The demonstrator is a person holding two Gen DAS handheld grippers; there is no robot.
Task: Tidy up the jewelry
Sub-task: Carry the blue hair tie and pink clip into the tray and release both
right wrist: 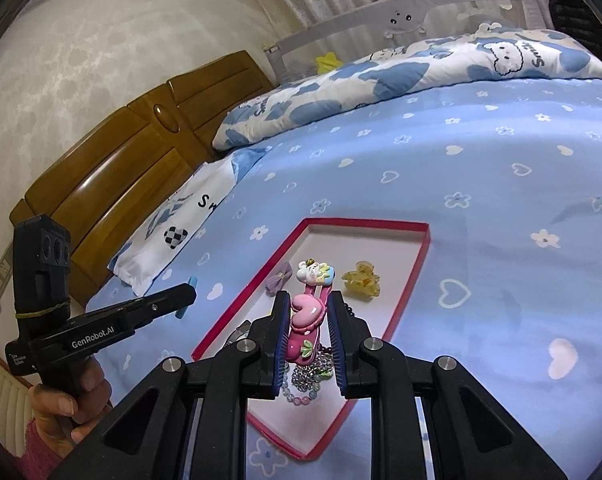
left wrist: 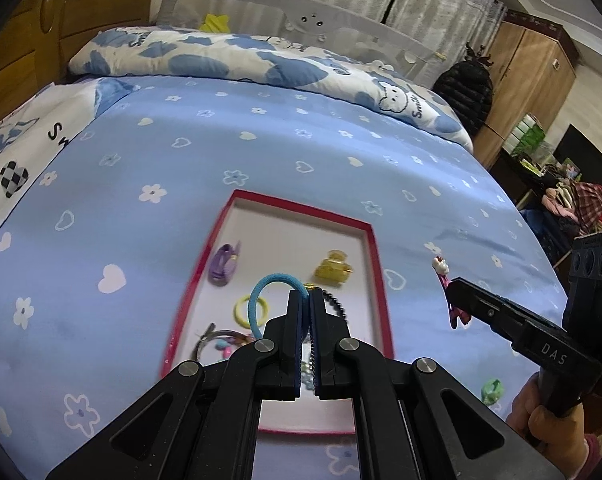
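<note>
Left fingers [left wrist: 306, 300] pinched on blue hair tie [left wrist: 267, 285], right fingers [right wrist: 309, 304] clamping pink hair clip [right wrist: 306, 320] over red tray [right wrist: 419, 252].

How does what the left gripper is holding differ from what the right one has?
The left gripper is shut on a blue hair tie, a plain soft loop; the right gripper clamps a pink hair clip, rigid and glossy with a heart and cartoon charm. The hair tie's loop sticks out leftward past the fingers; the hair clip lies lengthwise between them. Both hang over the red tray.
</note>
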